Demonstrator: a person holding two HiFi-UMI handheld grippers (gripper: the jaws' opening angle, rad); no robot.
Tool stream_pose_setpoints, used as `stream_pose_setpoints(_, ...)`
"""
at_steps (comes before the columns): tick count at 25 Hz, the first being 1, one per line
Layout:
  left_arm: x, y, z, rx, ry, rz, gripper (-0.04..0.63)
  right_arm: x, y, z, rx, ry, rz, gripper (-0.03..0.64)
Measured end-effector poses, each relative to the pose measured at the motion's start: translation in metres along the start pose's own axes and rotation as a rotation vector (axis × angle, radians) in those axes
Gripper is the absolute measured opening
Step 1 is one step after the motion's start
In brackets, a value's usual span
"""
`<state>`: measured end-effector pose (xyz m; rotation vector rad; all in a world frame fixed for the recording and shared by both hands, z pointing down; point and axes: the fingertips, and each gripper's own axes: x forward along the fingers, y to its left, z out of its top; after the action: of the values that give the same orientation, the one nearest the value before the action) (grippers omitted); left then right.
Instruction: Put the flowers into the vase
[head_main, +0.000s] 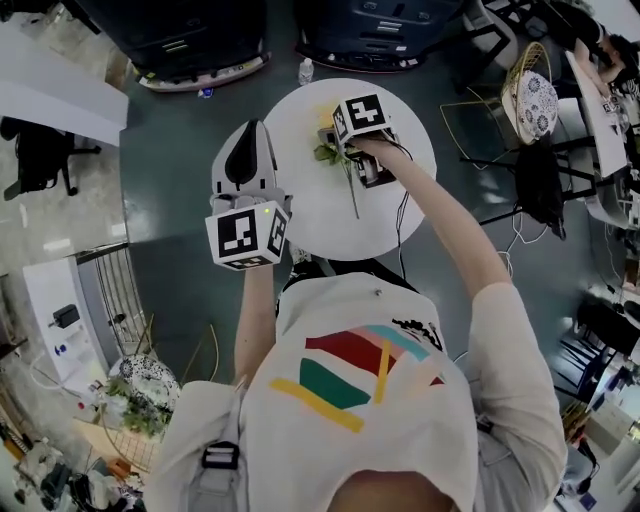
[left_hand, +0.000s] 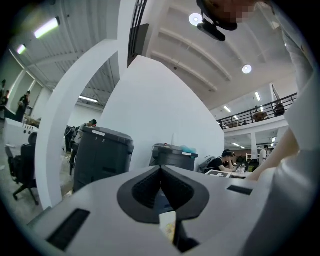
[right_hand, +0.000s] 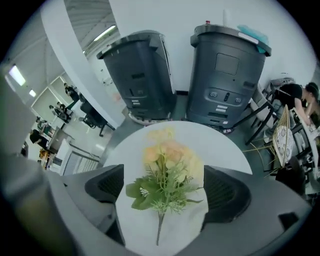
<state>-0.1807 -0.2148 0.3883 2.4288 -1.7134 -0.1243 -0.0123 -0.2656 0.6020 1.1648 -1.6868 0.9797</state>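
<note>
A bunch of pale yellow and peach flowers (right_hand: 165, 170) with green leaves lies flat on the round white counter (right_hand: 220, 145), its blooms pointing away from the person and its thin stem toward them. The right tongs (right_hand: 162, 187) point steeply down over the bunch with their jaws spread wide. One dark pad stands on each side of the leaves and neither touches them, so they hold nothing. From the head view, the right tongs (head_main: 335, 140) sit over the flowers (head_main: 330, 153) near the middle of the counter (head_main: 300, 200), and the stem runs out toward its near edge. The left tongs (head_main: 252, 130) hang off the counter's left edge, well apart from the bunch. In the left gripper view, the left tongs (left_hand: 161, 170) point level, with their pads pressed together at the tip. Two dark grey bins (right_hand: 145, 75) stand on the floor beyond the counter.
</note>
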Motion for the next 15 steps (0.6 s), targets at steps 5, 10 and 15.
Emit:
stream_pose_setpoints(5,-0.017,0.025,-0.016,-0.022,0.037,0.07,0.006,0.034,-0.005,-0.015,0.022,0.052,-0.036,0.48)
stream_pose_setpoints(10,-0.027,0.046,-0.027,-0.02,0.068,0.13,0.005,0.064,-0.019,-0.026,0.101,0.071,-0.092,0.48)
stream_pose_setpoints(15,-0.029,0.048,-0.032,-0.01,0.096,0.157,0.006,0.079,-0.02,-0.027,0.134,0.048,-0.092,0.477)
